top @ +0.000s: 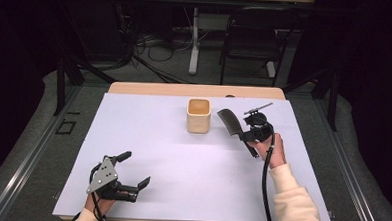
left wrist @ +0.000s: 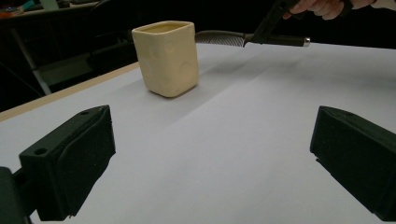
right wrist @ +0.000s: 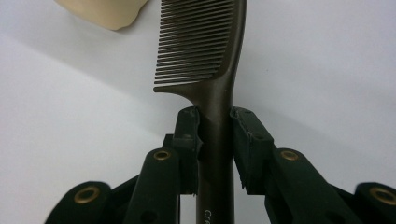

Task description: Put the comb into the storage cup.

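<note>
— Dark brown comb (right wrist: 205, 56), fine teeth, long slim handle, lifted above the white tabletop (top: 182, 160), just right of a cream square cup (top: 199, 115).

— Right tongs (right wrist: 215, 122) clamped on its handle, hand tilted. Left tongs (top: 131, 170) wide open, near left.

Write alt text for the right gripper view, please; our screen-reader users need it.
The right gripper is shut on the handle of a dark comb, whose teeth point left, held above a white table. A corner of a cream cup shows at the top left.
</note>
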`<state>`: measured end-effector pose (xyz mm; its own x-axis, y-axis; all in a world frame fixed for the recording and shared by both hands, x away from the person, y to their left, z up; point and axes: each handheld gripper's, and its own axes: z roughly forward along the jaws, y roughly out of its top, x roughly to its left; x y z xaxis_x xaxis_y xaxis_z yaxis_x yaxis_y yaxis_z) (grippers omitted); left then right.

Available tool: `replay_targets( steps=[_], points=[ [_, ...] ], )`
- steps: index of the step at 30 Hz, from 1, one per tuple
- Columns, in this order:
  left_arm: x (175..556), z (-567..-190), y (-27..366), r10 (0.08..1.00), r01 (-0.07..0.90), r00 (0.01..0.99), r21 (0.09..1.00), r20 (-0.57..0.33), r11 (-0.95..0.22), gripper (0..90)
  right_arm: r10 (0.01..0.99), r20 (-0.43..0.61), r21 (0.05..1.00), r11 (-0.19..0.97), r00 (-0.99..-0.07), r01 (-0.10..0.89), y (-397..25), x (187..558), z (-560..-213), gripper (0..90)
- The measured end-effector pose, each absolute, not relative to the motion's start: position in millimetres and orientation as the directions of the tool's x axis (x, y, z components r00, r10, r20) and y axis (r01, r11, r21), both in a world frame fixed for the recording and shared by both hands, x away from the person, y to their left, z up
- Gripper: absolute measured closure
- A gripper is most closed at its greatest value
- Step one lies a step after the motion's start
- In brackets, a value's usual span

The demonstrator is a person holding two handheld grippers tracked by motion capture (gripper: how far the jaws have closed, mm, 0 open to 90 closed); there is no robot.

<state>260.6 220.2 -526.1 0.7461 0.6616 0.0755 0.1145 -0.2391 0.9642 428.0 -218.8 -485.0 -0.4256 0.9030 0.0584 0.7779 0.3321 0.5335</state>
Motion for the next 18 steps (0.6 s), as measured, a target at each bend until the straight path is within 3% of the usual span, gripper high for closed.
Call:
replay_targets(
  steps=[18],
  points=[
    [260,-526,221,0.662,0.11,0.745,0.964,0.082,-0.243,0.0,0.904,0.09,0.632,0.272,-0.418,0.726,-229,417,-473,72.4]
  ],
)
